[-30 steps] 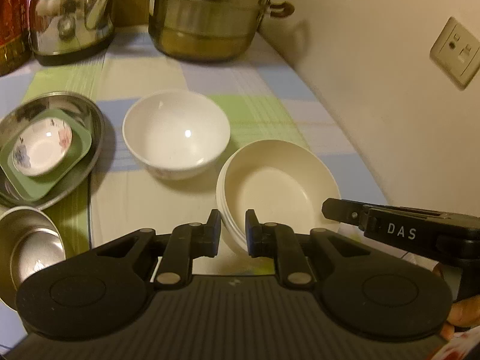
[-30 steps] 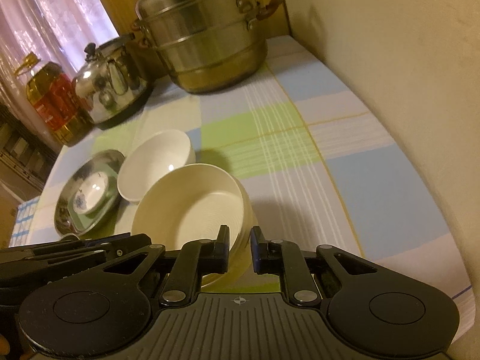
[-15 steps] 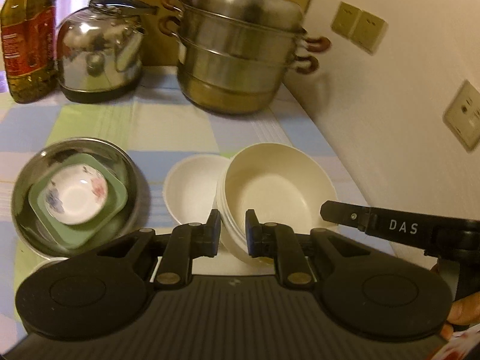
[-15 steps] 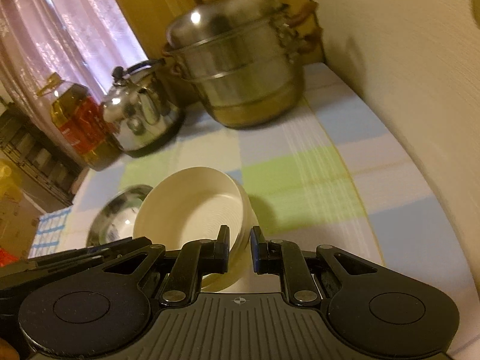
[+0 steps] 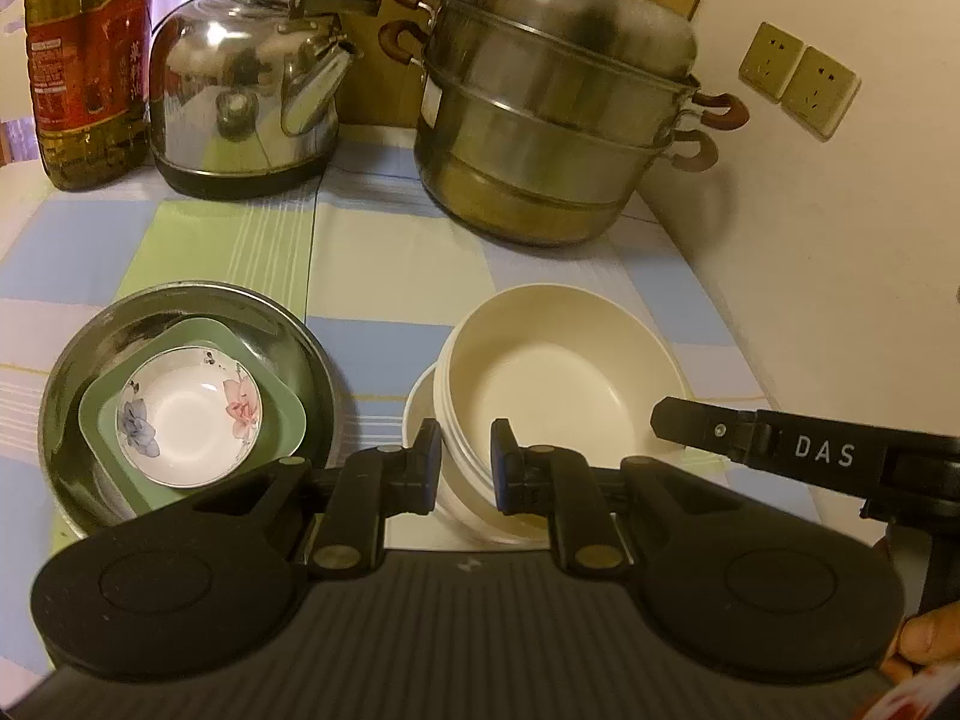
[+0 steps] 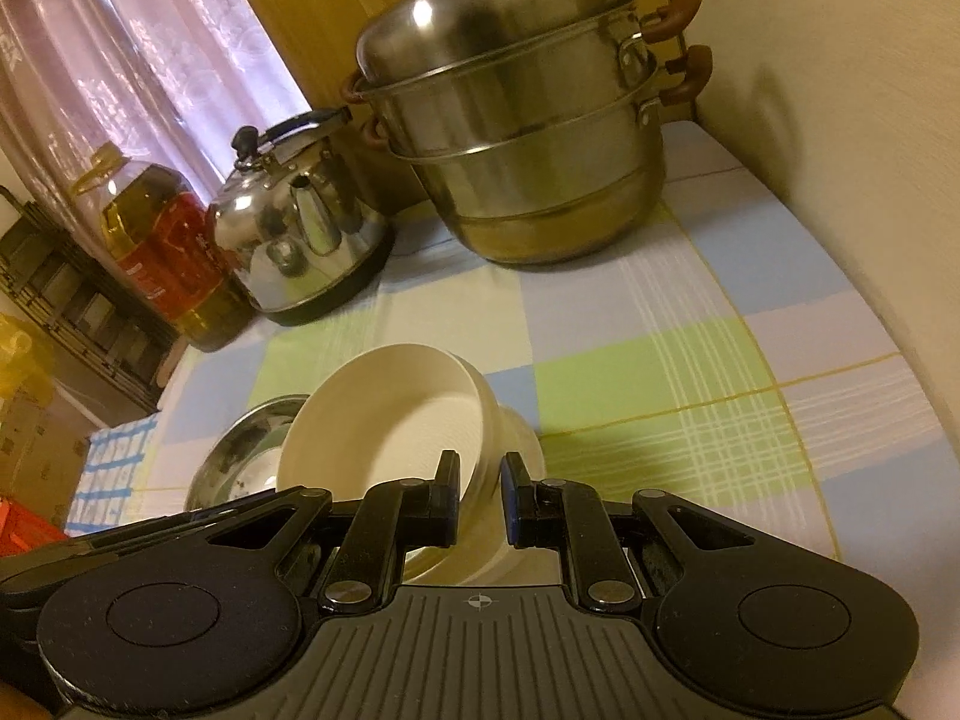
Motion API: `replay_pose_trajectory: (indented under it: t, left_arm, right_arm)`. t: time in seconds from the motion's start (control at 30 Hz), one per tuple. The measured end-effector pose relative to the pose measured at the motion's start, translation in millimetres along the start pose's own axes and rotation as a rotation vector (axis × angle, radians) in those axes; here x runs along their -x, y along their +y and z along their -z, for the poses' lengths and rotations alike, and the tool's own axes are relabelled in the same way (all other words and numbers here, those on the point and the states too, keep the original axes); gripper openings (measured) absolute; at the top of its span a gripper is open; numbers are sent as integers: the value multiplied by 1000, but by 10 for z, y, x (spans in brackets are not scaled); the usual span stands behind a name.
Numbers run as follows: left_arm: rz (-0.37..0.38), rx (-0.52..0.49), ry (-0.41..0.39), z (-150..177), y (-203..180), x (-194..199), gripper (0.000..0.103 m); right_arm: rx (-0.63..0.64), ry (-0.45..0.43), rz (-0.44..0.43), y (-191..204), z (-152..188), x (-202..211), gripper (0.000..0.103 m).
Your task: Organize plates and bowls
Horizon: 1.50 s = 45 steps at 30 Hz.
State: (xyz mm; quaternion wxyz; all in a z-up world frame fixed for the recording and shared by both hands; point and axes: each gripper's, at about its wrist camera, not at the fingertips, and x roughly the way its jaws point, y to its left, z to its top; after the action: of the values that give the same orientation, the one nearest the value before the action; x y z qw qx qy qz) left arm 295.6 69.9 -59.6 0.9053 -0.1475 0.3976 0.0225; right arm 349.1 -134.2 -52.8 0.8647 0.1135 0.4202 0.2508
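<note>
The left gripper point(image 5: 465, 468) clamps the near rim of a stack of cream bowls point(image 5: 558, 384), and the right gripper point(image 6: 478, 498) clamps the rim on its opposite side, so both carry the stack together above the checked tablecloth point(image 6: 660, 360). A white bowl point(image 5: 420, 414) peeks out just beneath the stack's left edge. Left of it, a steel basin point(image 5: 72, 360) holds a green dish point(image 5: 276, 408) with a flowered saucer point(image 5: 186, 414) inside. Farther back stand a kettle point(image 5: 240, 78), a steamer pot point(image 5: 552, 120) and an oil bottle point(image 5: 84, 60). The likely trouble: the stack tilts in the right view, so uneven lowering could slide the nested bowls apart or knock the white bowl's rim.
</note>
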Motion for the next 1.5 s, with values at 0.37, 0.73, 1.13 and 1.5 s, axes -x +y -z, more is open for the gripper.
replay_pose_trajectory:
  t: [0.37,0.73,1.13,1.5]
  left_arm:
    - [-10,0,39,-2,92,-204,15]
    - [-7,-14,63,17,95,-318,15]
    - [5,-14,63,-4,96,-302,15]
    - [36,-18,21,1,51,45,17]
  right_arm:
    - [-19,34,8,-52,26,-250,15]
    - [-40,62,28,-125,51,-364,15]
    - [-85,68,18,-163,36,-363,15]
    - [-69,-3,14,-107,65,-75,46]
